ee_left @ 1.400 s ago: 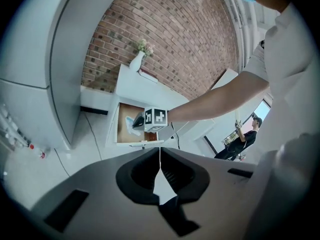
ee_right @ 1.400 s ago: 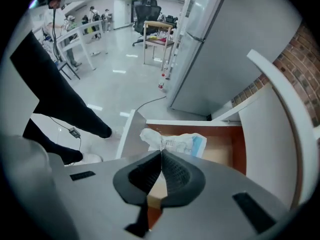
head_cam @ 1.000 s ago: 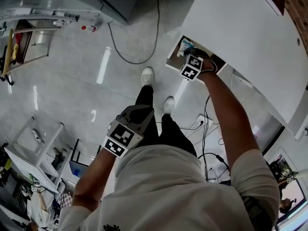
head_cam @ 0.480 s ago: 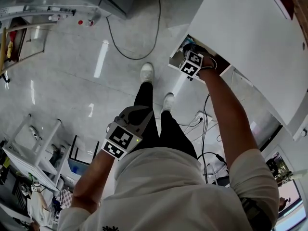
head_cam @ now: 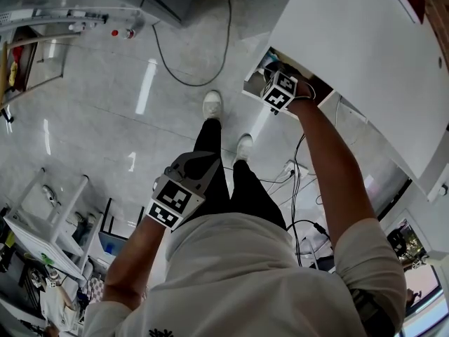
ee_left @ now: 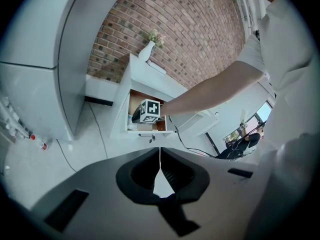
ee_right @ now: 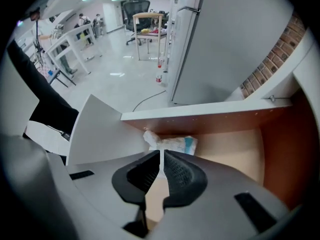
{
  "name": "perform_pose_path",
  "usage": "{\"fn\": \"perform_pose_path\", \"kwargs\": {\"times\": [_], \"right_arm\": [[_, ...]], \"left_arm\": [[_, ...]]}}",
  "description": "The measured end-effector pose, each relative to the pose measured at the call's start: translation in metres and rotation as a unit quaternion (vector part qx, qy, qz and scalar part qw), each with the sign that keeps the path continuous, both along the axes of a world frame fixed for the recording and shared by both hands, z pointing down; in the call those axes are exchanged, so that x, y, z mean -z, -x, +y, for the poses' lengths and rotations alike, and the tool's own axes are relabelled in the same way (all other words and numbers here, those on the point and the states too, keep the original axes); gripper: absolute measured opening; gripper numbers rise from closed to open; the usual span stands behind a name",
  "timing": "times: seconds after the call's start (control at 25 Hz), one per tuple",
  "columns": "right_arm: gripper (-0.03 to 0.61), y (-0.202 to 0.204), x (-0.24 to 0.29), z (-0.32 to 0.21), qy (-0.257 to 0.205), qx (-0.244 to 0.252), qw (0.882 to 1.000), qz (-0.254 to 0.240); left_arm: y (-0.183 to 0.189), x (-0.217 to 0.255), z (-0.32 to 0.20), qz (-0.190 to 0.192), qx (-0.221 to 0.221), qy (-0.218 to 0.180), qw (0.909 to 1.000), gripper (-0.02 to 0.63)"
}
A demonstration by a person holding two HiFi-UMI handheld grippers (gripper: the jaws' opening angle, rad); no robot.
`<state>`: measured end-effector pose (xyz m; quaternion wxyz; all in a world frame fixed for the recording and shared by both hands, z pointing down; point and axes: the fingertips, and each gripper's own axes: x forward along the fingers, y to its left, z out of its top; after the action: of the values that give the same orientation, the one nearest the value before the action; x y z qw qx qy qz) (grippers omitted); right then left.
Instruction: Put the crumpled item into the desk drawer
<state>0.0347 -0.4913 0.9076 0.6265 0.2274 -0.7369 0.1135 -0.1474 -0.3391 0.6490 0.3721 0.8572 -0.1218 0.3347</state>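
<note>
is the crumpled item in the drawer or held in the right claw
In the drawer: the right gripper view shows the crumpled item lying on its floor beyond the right claw, jaws together and empty.

Drawer (ee_right: 227,145): we see it open, wooden bottom.
Crumpled item (ee_right: 172,143): lies on that bottom, toward 12 o'clock, against the wall.
</note>
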Motion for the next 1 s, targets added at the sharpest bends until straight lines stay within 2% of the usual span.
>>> {"fn": "perform_pose_path", "kwargs": {"times": [0.28, 0.56, 0.8, 1.0], "right_arm": [[0.04, -0.007, 0.047, 0.018, -0.026, -0.02, 0.999, -0.022], [0.032, -0.011, 0.117, 0.074, -0.042, -0.05, 0.996, -0.066], [0.029, -0.016, 0.198, 0.136, -0.054, -0.113, 0.983, -0.138], [0.029, -0.014, 0.258, 0.208, -0.055, -0.136, 0.972, -0.181]], "left_arm": [[-0.014, 0.022, 0.014, 0.009, -0.009, -0.027, 0.9996, 0.025], [-0.042, 0.065, 0.053, 0.028, -0.013, -0.053, 0.9981, 0.025], [-0.075, 0.112, 0.09, 0.044, -0.007, -0.077, 0.996, 0.025], [-0.092, 0.142, 0.127, 0.046, -0.008, -0.1, 0.9939, 0.025]]}}
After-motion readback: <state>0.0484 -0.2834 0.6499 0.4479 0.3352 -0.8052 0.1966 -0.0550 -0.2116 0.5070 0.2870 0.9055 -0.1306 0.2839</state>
